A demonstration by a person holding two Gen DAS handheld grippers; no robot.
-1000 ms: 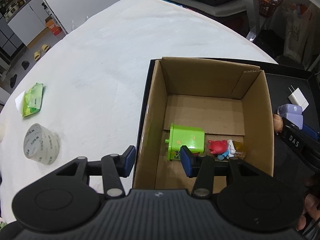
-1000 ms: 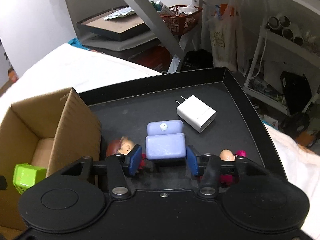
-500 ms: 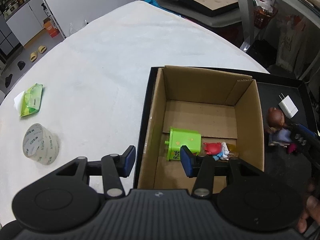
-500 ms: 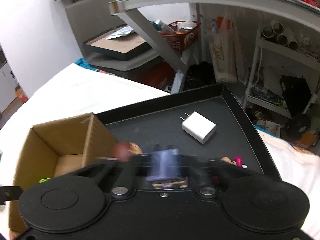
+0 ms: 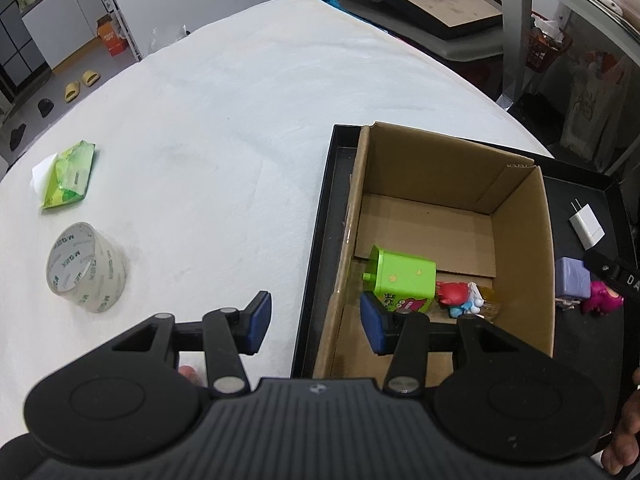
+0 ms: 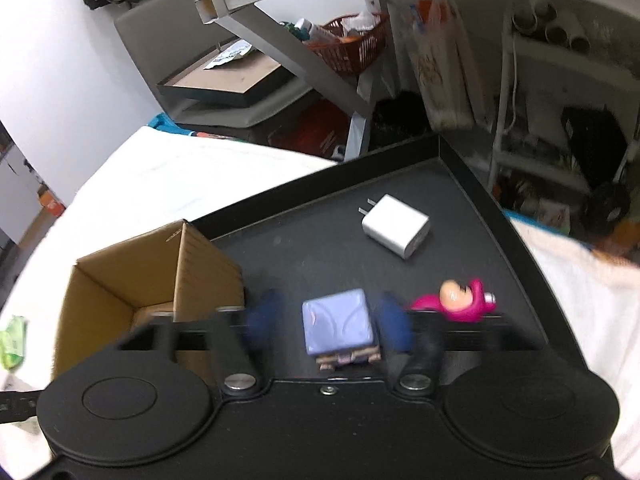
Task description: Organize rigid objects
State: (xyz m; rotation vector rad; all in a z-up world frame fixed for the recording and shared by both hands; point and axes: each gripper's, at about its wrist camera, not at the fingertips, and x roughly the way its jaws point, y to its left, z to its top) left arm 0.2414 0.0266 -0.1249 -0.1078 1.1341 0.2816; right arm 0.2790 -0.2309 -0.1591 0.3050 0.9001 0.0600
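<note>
Straddling a lavender block toy (image 6: 338, 326), the right gripper (image 6: 329, 322) sits low over the black tray (image 6: 472, 184); its blue pads are smeared by motion, so I cannot tell whether the jaws are pinching the toy or merely flank it. This looks like the pick-up step: the next move calls for a firm grip, a lift, and a carry leftward over the wall of the cardboard box (image 6: 120, 276). Just beside it lies a pink figure (image 6: 460, 300), and farther off a white charger (image 6: 396, 232). The left gripper (image 5: 316, 322) hovers with jaws spread and empty across the box's near left wall; inside rest a green toy (image 5: 402, 280) and a small red and blue figure (image 5: 458, 298). A tape roll (image 5: 86, 266) and green packet (image 5: 68, 180) lie well apart on the white cloth. The toy's underside detail is too blurred to identify.
</note>
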